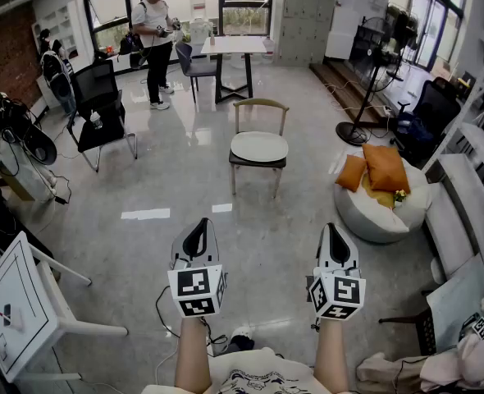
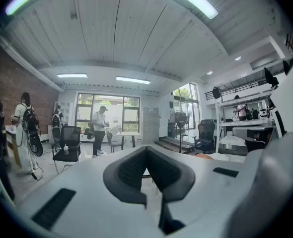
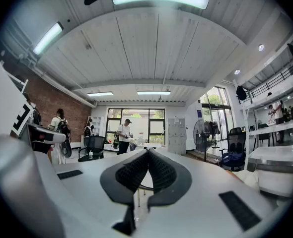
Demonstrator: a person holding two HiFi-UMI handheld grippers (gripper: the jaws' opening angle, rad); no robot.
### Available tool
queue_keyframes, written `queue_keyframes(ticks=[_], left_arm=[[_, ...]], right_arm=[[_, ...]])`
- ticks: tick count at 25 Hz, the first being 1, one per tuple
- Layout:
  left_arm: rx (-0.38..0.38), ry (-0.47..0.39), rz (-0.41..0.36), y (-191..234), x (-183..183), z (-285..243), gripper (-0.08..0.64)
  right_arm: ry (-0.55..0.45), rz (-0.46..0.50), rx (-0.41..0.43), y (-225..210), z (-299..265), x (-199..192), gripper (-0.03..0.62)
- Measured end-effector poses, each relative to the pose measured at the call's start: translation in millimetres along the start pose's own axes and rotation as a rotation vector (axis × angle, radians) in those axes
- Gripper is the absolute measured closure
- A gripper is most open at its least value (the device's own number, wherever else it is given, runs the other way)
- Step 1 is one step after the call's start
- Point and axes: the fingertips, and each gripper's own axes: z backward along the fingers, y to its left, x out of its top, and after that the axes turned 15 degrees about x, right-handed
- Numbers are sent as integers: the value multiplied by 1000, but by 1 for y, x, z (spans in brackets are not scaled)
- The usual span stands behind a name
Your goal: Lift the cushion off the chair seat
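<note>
A wooden chair (image 1: 261, 105) is seen at the middle of the head view, on a glossy grey floor (image 1: 160, 171). The round white cushion (image 1: 259, 146) is laid flat on its seat, untouched. The left gripper (image 1: 198, 230) and the right gripper (image 1: 332, 233) are held side by side at 6 o'clock from the chair, well apart from it, both pointed toward it at 12 o'clock. In each gripper view the two dark ribbed pads (image 2: 131, 170) (image 3: 129, 175) are seen pressed together at their tips, so both tongs are closed and nothing is gripped.

A white beanbag (image 1: 381, 216) carrying orange pillows (image 1: 387, 167) is placed at 3 o'clock from the chair. A black office chair (image 1: 98, 109) is found at 9 o'clock from it. A white table (image 1: 235, 45) is set at 12 o'clock behind it, and a standing person (image 1: 156, 43) is seen at 11 o'clock, beside that table.
</note>
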Motion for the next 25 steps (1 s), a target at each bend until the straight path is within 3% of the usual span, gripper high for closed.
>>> queue_keyframes(ticks=[10, 20, 25], left_arm=[[-5, 1, 0, 2, -4, -16, 547], [26, 7, -3, 39, -16, -51, 546], [21, 7, -13, 44, -23, -68, 449]], right_arm=[[1, 2, -5, -3, -14, -4, 581], [-11, -38, -39, 11, -50, -20, 573], [5, -59, -30, 14, -68, -34, 509]])
